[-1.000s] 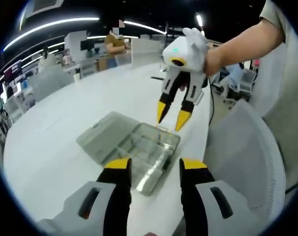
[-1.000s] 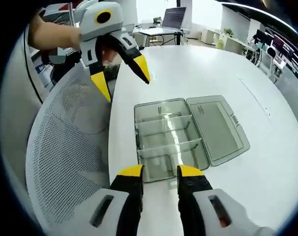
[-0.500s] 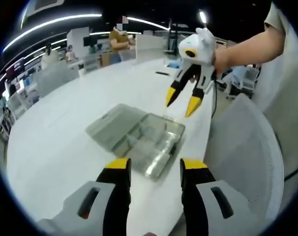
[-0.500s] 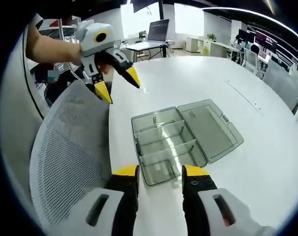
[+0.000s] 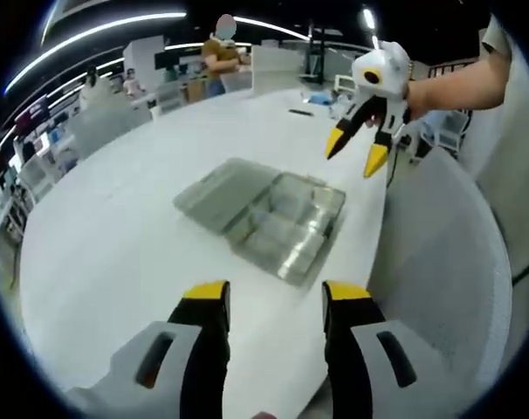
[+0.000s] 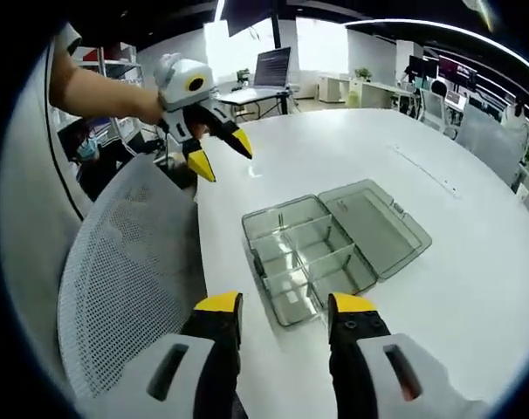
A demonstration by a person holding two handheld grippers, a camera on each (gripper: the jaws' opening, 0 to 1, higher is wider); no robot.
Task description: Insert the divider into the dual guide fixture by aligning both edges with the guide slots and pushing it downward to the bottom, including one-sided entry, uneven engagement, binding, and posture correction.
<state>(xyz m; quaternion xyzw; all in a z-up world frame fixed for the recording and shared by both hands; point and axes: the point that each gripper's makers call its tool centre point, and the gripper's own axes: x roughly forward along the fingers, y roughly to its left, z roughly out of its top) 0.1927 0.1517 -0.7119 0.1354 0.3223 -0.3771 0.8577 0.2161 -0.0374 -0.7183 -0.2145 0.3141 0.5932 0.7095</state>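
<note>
Right gripper view: open compartment box (image 6: 321, 257) lies just beyond the empty, spread right claw (image 6: 284, 304).

I see the clear plastic fixture box (image 6: 312, 257) lying flat on the white counter (image 6: 439, 166) near its edge, lid (image 6: 374, 229) swung fully open and resting flat beside the tray. Transparent dividers (image 6: 306, 255) stand upright inside, splitting the tray (image 5: 291, 225) into several compartments. Nothing touches it.
</note>
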